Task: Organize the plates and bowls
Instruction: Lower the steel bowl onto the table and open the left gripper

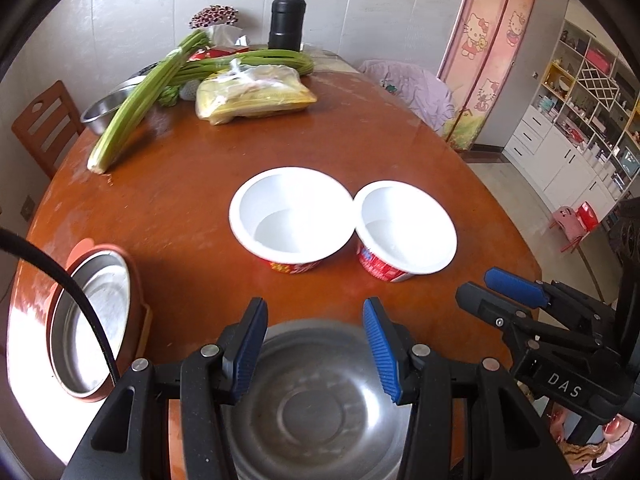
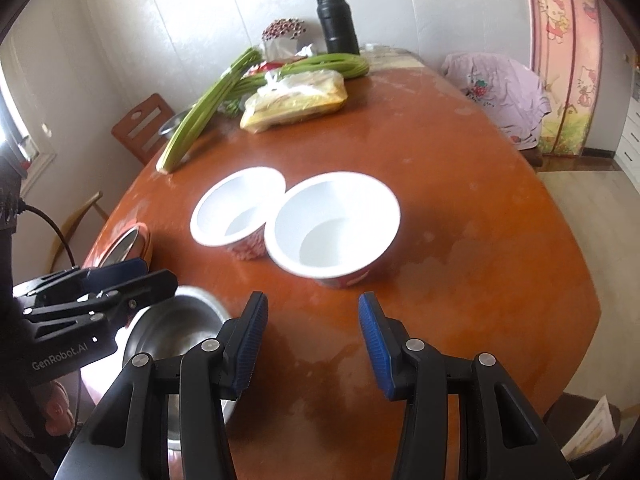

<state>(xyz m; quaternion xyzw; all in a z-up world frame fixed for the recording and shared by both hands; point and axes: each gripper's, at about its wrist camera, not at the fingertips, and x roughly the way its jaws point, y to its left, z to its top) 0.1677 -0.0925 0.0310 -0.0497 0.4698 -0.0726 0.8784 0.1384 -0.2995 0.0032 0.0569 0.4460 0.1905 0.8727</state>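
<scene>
Two white paper bowls with red printed sides stand rim to rim at the middle of a round brown table [image 1: 180, 200] — the wider bowl [image 1: 291, 216] on the left, the smaller bowl [image 1: 406, 226] just beside it on the right. Nearer me, at the table's near edge, sits an empty steel bowl [image 1: 320, 400]; my left gripper [image 1: 316, 344] hangs above it, jaws apart, nothing between the blue pads. My right gripper [image 2: 312, 344] hovers over bare tabletop short of the paper bowls, its jaws likewise apart and empty. At the left edge lies a steel dish in an orange rim [image 1: 94, 320]. Far across the table — celery stalks [image 1: 140, 100], a bagged yellow packet [image 1: 254, 96], another steel basin [image 1: 106, 108] and a black flask [image 1: 287, 20].
</scene>
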